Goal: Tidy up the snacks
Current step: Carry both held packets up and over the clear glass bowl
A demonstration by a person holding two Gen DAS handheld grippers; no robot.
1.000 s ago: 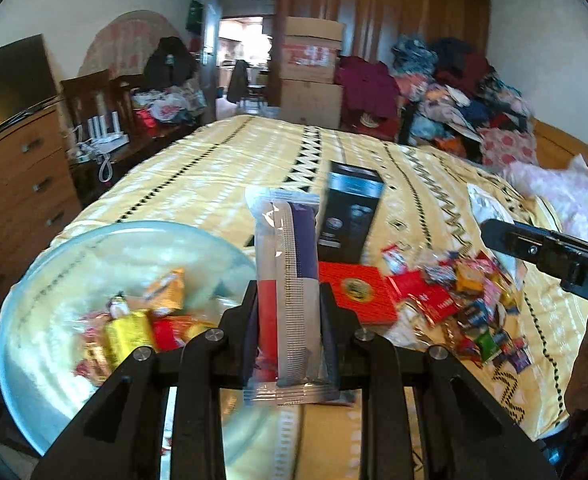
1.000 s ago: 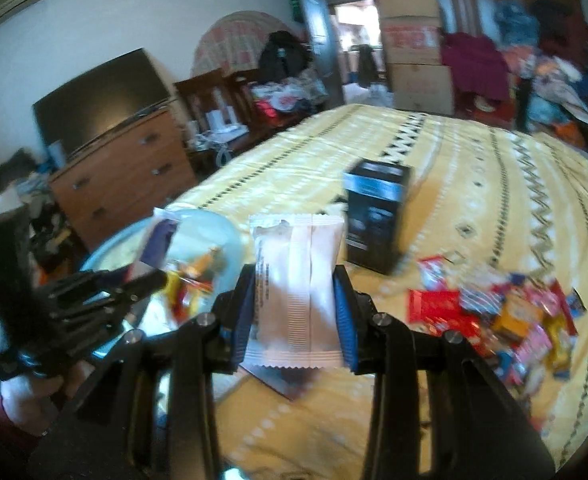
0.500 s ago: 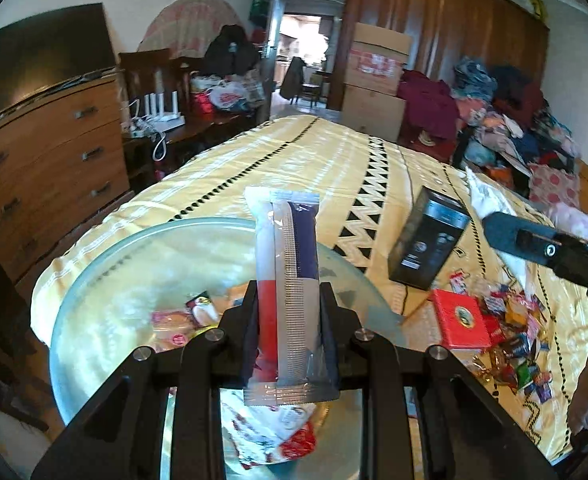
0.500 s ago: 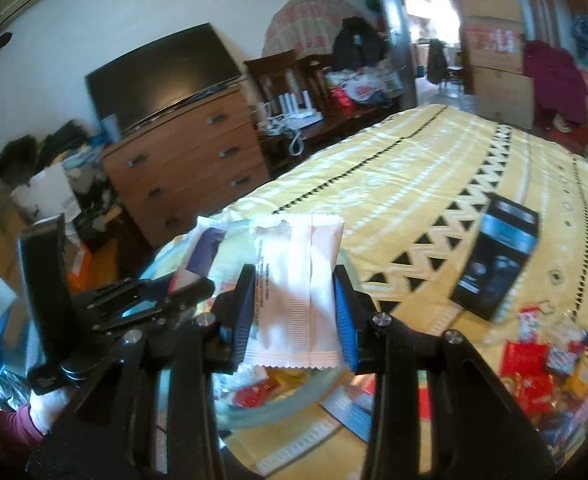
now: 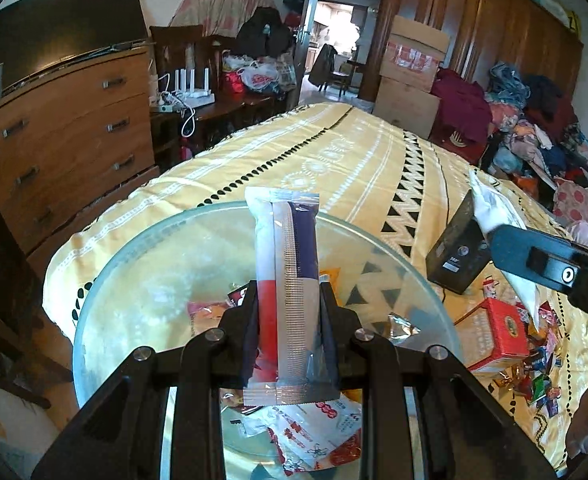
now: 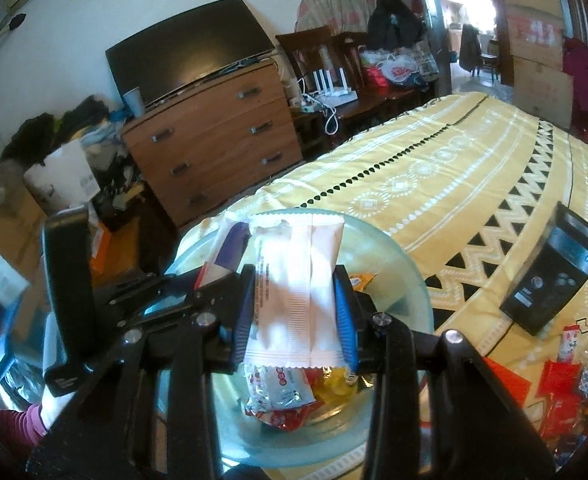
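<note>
Glossy glass bowl (image 5: 106,280), cloth bedspread (image 5: 334,160)

A lived-in bedroom at home: a bed (image 5: 358,168) under a yellow patterned cover fills the room. Left of the bed stand a wooden dresser (image 6: 214,128) bearing a television (image 6: 190,60); beyond the bed, cardboard boxes (image 5: 410,76) and heaped clothes (image 5: 534,128) line a wardrobe (image 5: 486,40).

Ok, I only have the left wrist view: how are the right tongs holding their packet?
Observer: The right tongs pinch the white packet upright by its long edges.
Operator: Is it over the bowl?
Observer: Looks so: loose snacks in the glass bowl show directly beneath it.
Operator: And my packet?
Observer: The left tongs hold the purple-and-red packet just left of the white one; contact unclear.
</note>
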